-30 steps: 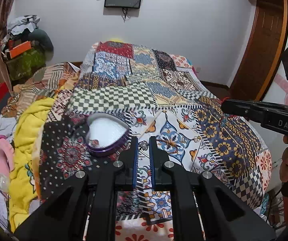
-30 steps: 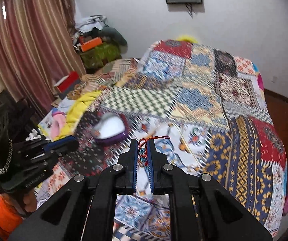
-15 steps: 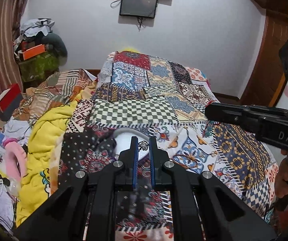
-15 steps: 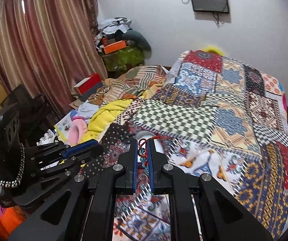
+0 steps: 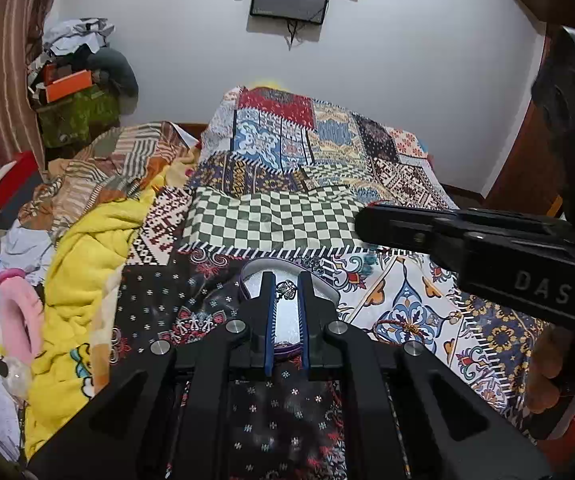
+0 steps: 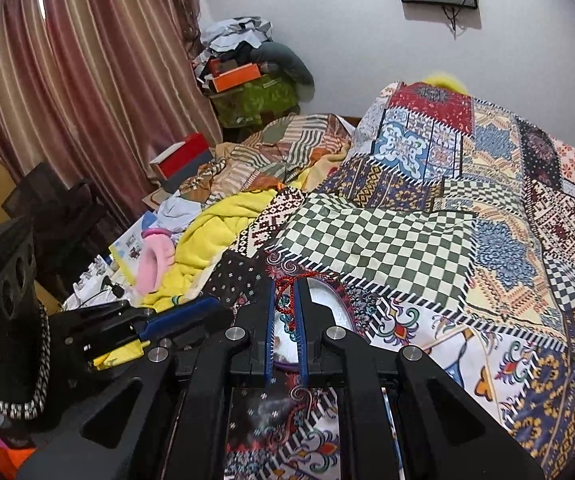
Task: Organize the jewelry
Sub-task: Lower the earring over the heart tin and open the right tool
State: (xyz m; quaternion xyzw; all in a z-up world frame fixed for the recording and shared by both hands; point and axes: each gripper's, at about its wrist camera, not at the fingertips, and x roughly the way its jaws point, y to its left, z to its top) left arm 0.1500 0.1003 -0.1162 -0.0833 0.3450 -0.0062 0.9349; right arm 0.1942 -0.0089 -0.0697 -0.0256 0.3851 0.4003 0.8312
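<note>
A purple heart-shaped box (image 5: 252, 274) with a pale lining lies open on the patchwork quilt (image 5: 271, 220). My left gripper (image 5: 286, 280) hangs just over it, shut on a small silver ornament (image 5: 286, 289) pinched at the fingertips. In the right wrist view my right gripper (image 6: 285, 288) is shut on a red cord bracelet with blue beads (image 6: 286, 306), held above the near edge of the heart-shaped box (image 6: 323, 300). The right gripper's tip (image 5: 371, 224) reaches in from the right, behind the box. The left gripper (image 6: 191, 312) shows at the left of the right wrist view.
A yellow blanket (image 5: 83, 264), pink slipper (image 5: 19, 316) and loose clothes lie left of the quilt. A red box (image 6: 181, 160) and piled clutter (image 6: 247, 76) stand by the curtain. A hand (image 5: 547, 372) holds the right gripper. A beaded chain (image 6: 19, 404) hangs on the left tool.
Both grippers have moved in over the heart-shaped box, which now lies directly under their fingertips. Each still holds its piece of jewelry.
</note>
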